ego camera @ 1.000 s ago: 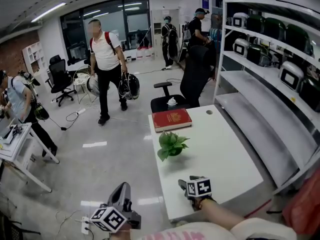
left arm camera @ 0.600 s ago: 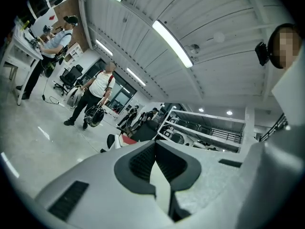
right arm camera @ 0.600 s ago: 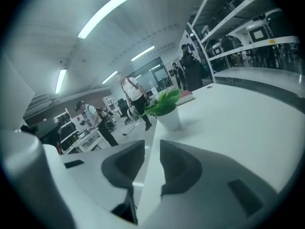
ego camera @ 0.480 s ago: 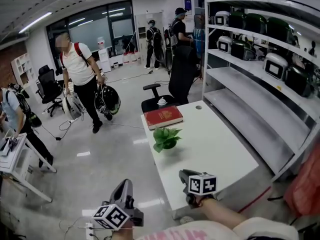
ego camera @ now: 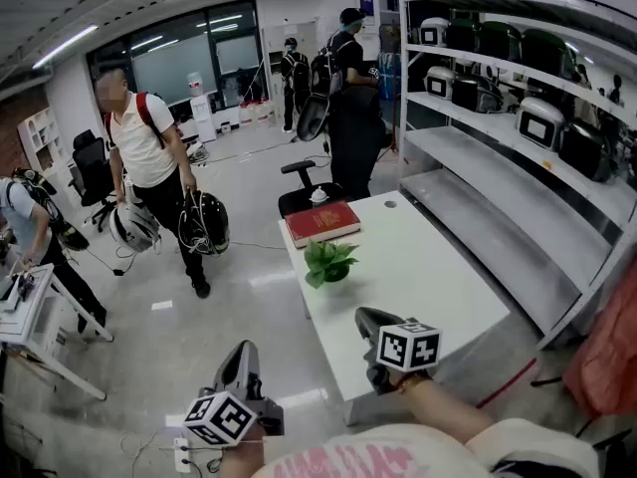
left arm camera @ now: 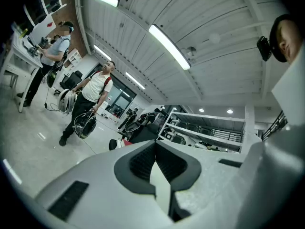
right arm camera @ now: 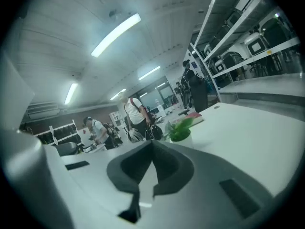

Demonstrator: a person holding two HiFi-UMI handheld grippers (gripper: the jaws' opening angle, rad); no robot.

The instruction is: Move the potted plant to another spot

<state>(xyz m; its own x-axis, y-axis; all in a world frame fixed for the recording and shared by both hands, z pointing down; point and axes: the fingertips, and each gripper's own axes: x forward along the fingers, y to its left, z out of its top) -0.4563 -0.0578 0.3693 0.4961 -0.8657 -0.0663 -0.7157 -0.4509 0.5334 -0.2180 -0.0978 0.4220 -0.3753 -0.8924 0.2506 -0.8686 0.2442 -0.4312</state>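
White tabletop (ego camera: 438,267) runs from lower centre to upper centre of the head view. Potted plant (ego camera: 328,262) stands upright near its left edge, just below the red book (ego camera: 322,222). Right tool (ego camera: 366,319) is over the near end, lower centre, so the plant lies up and slightly left of it, well apart. In the right gripper view the plant (right arm camera: 180,129) is just right of the jaw line. Its jaws have just closed, with nothing between them. Left tool (ego camera: 244,352) is closed and empty, lower left over the floor, so it is farther off. Pot looks white, but it's too small to judge its shape. Can't tell old spot from new.
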